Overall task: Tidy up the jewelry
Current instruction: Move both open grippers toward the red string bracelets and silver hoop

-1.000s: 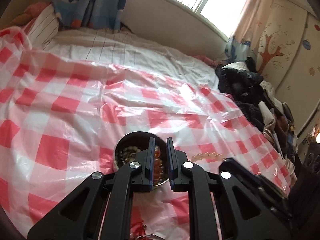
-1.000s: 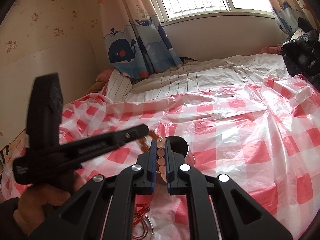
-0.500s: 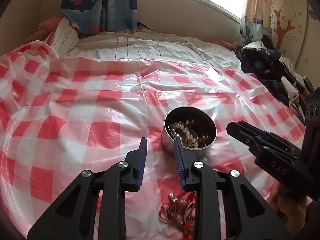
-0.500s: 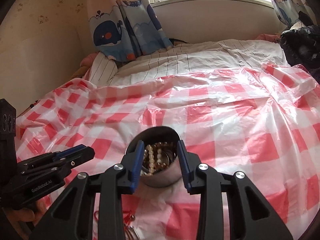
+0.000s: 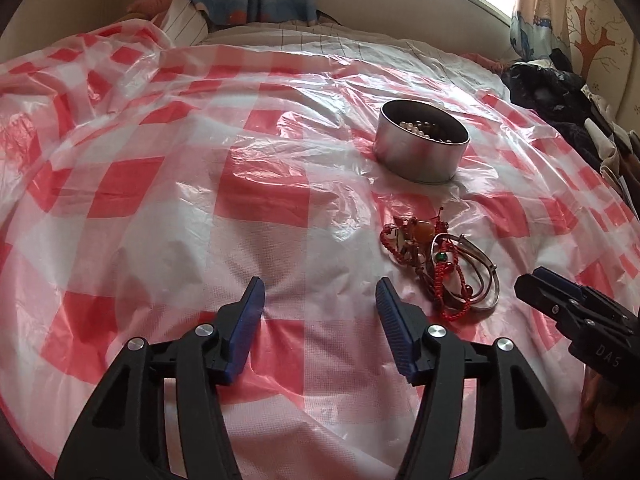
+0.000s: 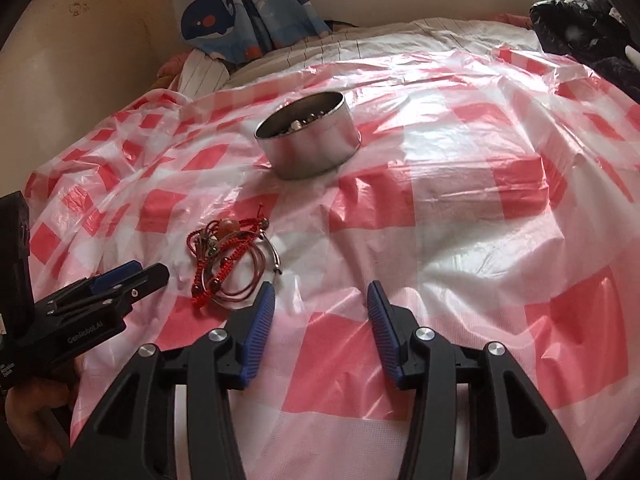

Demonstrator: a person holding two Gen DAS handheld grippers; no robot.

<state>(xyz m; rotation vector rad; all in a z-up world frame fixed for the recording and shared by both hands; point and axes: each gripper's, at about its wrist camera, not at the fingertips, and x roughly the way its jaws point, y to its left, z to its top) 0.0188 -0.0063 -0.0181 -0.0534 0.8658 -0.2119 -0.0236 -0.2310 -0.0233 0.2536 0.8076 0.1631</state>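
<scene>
Both claws have backed away from the round tin (image 5: 420,148), and their jaws have just been opening; the left claw (image 5: 320,320) and right claw (image 6: 320,320) now stand half-wide with nothing between them. The tin holds beads. Nearer than the tin on the bed's checked plastic sheet (image 5: 160,184) lies a tangle of red cords and a metal bangle (image 5: 438,270): light, limp, apt to snag, so pinch a cord bundle or the stiff bangle rim

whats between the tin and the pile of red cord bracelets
Nothing but bare checked plastic sheet: in both wrist views the round tin and the bracelet pile lie apart, with only wrinkled plastic between them.
</scene>
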